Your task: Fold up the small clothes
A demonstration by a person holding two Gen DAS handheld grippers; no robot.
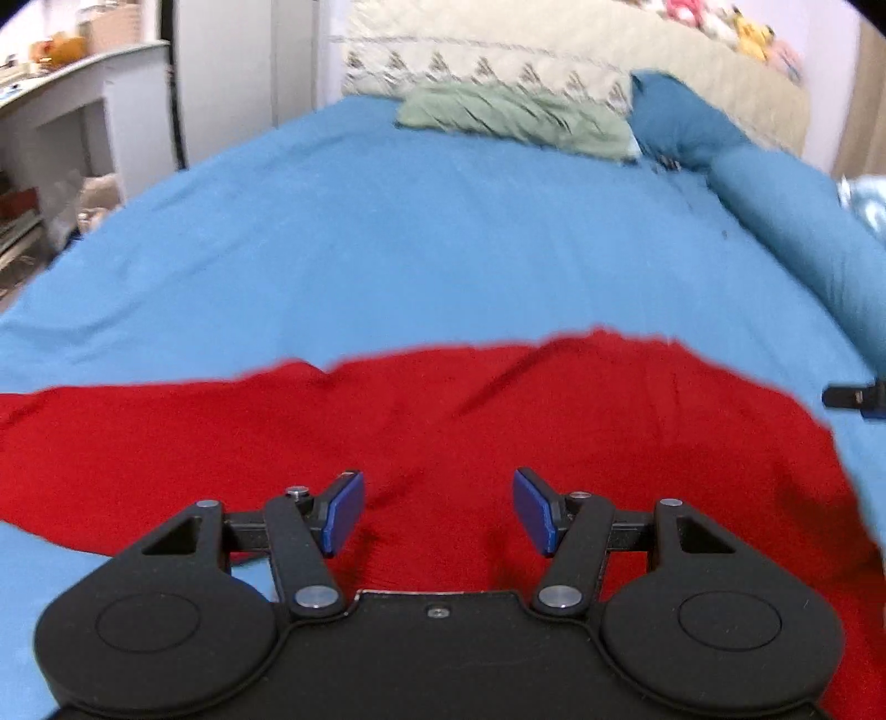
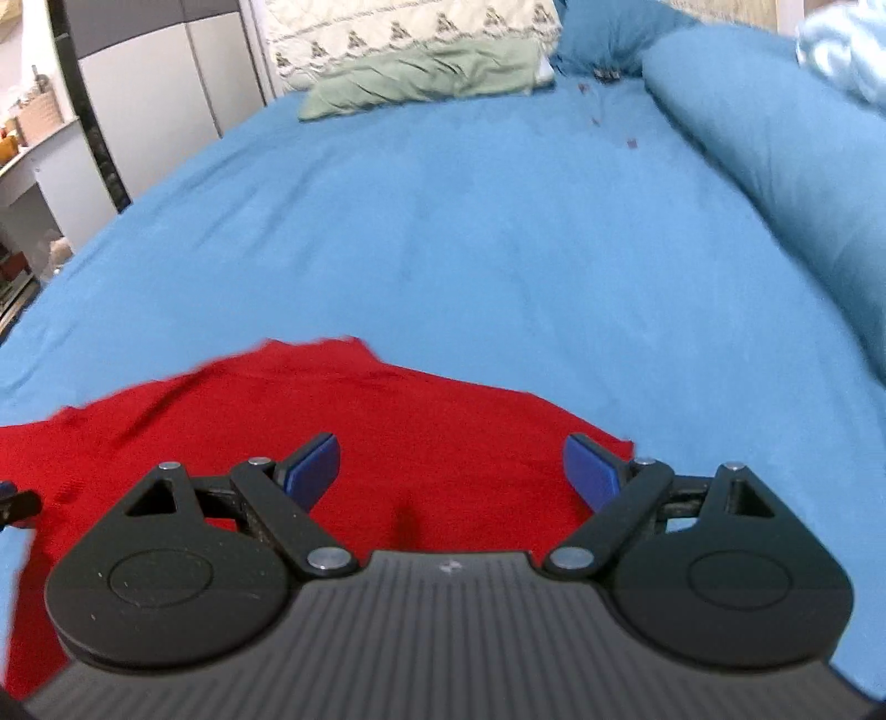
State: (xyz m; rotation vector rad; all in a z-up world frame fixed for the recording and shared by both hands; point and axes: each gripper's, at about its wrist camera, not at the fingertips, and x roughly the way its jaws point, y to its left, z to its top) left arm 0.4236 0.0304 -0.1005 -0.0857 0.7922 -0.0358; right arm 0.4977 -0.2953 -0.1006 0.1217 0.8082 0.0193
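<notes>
A red garment [image 1: 470, 421] lies spread flat on the blue bed sheet [image 1: 387, 238], wide from left to right, with a few creases. My left gripper [image 1: 437, 507] is open and empty, just above the garment's near part. The garment also shows in the right wrist view [image 2: 387, 421], where its right end lies. My right gripper [image 2: 451, 473] is open and empty above that end. The tip of the right gripper shows at the left view's right edge [image 1: 855, 396].
A folded green cloth [image 1: 515, 113] lies at the far end of the bed against a cream patterned blanket [image 1: 554, 50]. A rolled blue duvet [image 1: 803, 221] runs along the right side. White shelves [image 1: 66, 122] stand off the bed's left edge.
</notes>
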